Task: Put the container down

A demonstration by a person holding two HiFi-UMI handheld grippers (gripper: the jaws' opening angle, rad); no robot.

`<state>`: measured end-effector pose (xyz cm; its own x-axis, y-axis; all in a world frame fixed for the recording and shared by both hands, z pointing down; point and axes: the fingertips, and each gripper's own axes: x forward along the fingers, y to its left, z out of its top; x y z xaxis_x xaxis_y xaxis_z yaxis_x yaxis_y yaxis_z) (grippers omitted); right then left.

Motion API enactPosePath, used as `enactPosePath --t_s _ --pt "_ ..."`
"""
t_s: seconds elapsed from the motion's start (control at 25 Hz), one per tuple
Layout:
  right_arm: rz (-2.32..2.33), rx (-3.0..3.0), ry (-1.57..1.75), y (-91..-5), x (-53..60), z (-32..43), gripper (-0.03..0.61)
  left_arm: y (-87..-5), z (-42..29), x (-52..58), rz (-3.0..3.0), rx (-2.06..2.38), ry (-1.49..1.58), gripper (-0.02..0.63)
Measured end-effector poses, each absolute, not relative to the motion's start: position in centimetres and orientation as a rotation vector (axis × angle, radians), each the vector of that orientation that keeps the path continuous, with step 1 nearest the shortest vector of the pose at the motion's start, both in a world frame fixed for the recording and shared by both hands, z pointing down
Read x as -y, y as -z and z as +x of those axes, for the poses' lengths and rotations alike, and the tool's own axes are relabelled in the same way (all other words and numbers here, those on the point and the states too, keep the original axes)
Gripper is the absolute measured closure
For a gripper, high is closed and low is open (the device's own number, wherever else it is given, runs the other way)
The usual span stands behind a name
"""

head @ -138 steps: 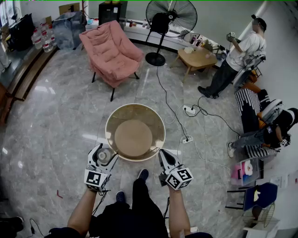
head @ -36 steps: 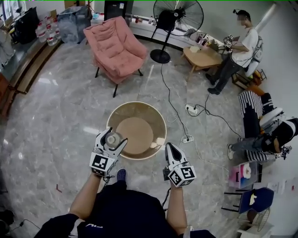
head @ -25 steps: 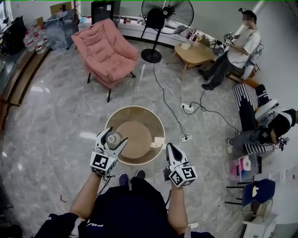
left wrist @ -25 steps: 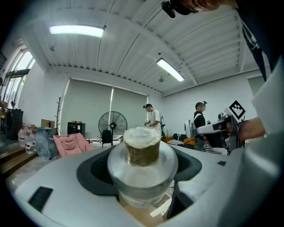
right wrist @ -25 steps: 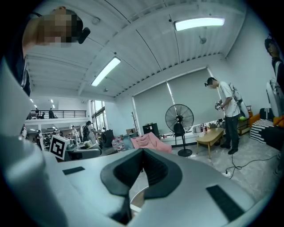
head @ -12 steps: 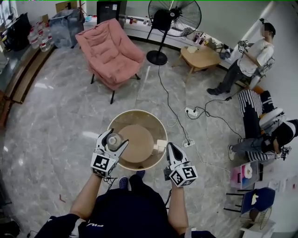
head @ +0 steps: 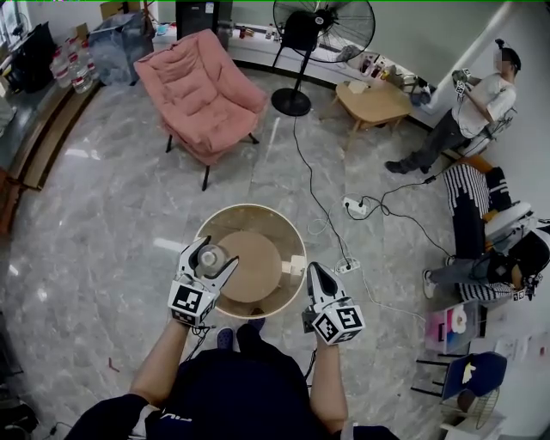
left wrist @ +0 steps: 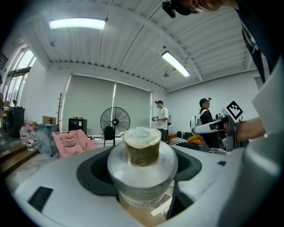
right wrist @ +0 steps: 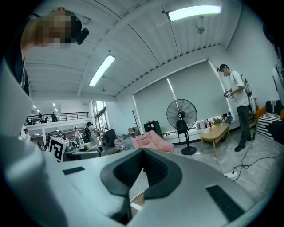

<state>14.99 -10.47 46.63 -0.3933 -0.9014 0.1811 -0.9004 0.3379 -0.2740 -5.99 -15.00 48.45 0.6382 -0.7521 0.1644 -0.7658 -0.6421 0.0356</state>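
A small clear container (left wrist: 142,170) with a brownish stopper (left wrist: 142,145) sat clamped between the jaws of the left gripper (head: 211,256). It hung above the near left edge of a round table (head: 258,212) with a tan top and a paler raised rim. No view showed whether it touched the table. The right gripper (right wrist: 142,155) had its jaws pressed together with nothing between them. It was just near the table's right edge.

A small white piece (head: 296,268) lay on the right side of the table, too small to identify. Each gripper carried a cube with black and white square markers.

Beyond the table, on a grey marble floor (head: 112,215), a pink armchair (head: 202,90) stood to the far left. A black fan (head: 322,26) on a stand stood behind it. A low wooden table (head: 374,99) stood at the far right, with a standing person (head: 468,116) beside it. Cables and power strips (head: 354,206) trailed across the floor to the table's right. Another person in striped clothes (head: 481,228) sat at the right edge, partly cut off. Bottles (head: 73,64) stood at the far left. The holder's arms and dark clothing filled the near edge of the head view.
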Motion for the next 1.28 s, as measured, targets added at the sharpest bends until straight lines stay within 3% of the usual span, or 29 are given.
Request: enactPosePath --t_s 0.6,1.28 --pt "-1.585 -2.691 0.603 -50.4 18.4 18.7 0.552 -49.7 -0.5 21.4 2.705 1.355 -0.259 0.258" --pt "-1.626 -2.739 0.693 -61.3 24.3 14.8 0.552 -59.7 -0.2 29.3 2.722 1.171 -0.354 0.258"
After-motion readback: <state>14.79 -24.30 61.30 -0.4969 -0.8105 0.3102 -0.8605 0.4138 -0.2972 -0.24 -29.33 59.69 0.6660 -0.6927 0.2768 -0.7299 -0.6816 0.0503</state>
